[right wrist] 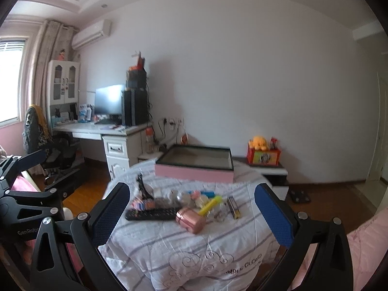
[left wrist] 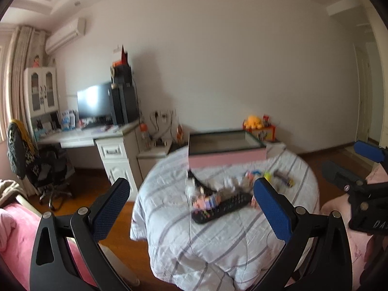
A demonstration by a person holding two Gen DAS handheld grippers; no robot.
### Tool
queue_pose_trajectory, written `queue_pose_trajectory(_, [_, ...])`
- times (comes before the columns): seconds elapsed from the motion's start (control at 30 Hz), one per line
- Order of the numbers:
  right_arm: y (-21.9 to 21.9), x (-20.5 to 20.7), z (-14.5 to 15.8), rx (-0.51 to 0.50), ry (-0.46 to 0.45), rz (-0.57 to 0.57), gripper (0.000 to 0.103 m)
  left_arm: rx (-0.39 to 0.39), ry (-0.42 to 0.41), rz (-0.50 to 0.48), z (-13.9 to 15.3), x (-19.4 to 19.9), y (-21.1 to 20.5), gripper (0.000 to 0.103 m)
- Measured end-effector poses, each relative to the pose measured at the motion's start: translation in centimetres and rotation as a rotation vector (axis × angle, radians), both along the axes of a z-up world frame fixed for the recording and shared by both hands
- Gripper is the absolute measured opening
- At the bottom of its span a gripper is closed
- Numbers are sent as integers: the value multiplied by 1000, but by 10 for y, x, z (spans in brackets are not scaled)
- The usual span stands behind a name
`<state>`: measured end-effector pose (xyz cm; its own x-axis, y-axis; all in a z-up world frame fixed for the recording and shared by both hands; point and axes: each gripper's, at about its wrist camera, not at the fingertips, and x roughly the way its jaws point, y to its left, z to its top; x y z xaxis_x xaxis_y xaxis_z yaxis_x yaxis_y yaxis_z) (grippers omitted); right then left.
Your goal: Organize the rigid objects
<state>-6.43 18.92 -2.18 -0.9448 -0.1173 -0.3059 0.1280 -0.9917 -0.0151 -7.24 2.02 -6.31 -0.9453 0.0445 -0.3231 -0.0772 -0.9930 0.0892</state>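
A pile of small rigid objects lies on a striped quilt (right wrist: pixel 194 247): a black remote control (right wrist: pixel 151 214), a rose-gold case (right wrist: pixel 190 220), a yellow marker (right wrist: pixel 210 205), a small dark box (right wrist: pixel 234 207) and a black comb-like item (right wrist: pixel 143 189). The remote also shows in the left wrist view (left wrist: pixel 222 208). Behind the pile stands an open pink box (right wrist: pixel 194 163), also seen in the left wrist view (left wrist: pixel 226 149). My left gripper (left wrist: pixel 191 208) is open and empty above the pile. My right gripper (right wrist: pixel 192 214) is open and empty above the pile.
A white desk (right wrist: pixel 101 129) with a monitor (right wrist: pixel 109 99) and computer tower stands at the left, an office chair (right wrist: pixel 38 131) beside it. A low cabinet holds a red box with a yellow plush toy (right wrist: pixel 259 143). Wooden floor surrounds the quilt. Pink bedding (left wrist: pixel 14 232) lies at the left.
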Motion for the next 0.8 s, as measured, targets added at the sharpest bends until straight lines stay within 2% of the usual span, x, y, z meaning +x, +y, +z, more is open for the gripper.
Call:
queue_pose_trajectory(0.33, [25,-65,-75,-39,-216,-25,103,4,-240,-30,-77,-70,9,103])
queue_pose_trajectory(0.63, [36,-106,-114,-51,-299,-15,103,27,-352,-27,-118,-123,10,103])
queue_pose_trajectory(0.8, [37,-128,-129,-46,-339,7,103,-25,-391,-41,-136,-146,17,103])
